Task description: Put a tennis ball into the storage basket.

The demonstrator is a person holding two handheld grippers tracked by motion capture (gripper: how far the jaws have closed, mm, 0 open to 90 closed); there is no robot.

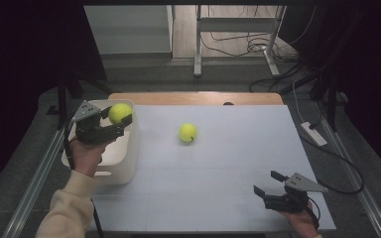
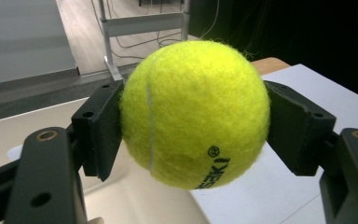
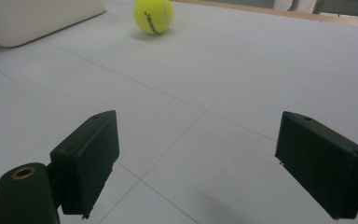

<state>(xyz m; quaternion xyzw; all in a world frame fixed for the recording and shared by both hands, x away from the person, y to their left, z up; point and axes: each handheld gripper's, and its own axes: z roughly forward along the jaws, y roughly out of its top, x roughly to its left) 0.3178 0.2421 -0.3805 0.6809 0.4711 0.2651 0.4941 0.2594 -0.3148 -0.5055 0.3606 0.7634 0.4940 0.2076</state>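
looking down from the high view, the left gripper [image 1: 115, 119] is clenched on a tennis ball [image 1: 119, 112] and holds it above the white bin [image 1: 127, 163] at the left edge of the white table [image 1: 218, 193]. a hand [image 1: 85, 154] in a cream sleeve [image 1: 69, 208] carries that gripper. a second tennis ball [image 1: 187, 132] lies on the table, well apart from the bin and to its right. the right gripper [image 1: 269, 183] hovers low near the table's front right corner, its jaws spread with nothing between them.

the left gripper view looks along the two black jaws, which press on either side of the held tennis ball [image 2: 193, 114]; black lettering shows on its lower part. the bin's pale rim [image 2: 37, 121] lies below and behind, the table [image 2: 307, 93] to the right.

the right gripper view has its two jaws standing wide apart over bare table [image 3: 242, 74]. the loose second tennis ball [image 3: 153, 15] rests far ahead, with a corner of the bin [image 3: 32, 18] at upper left, near but not touching it.
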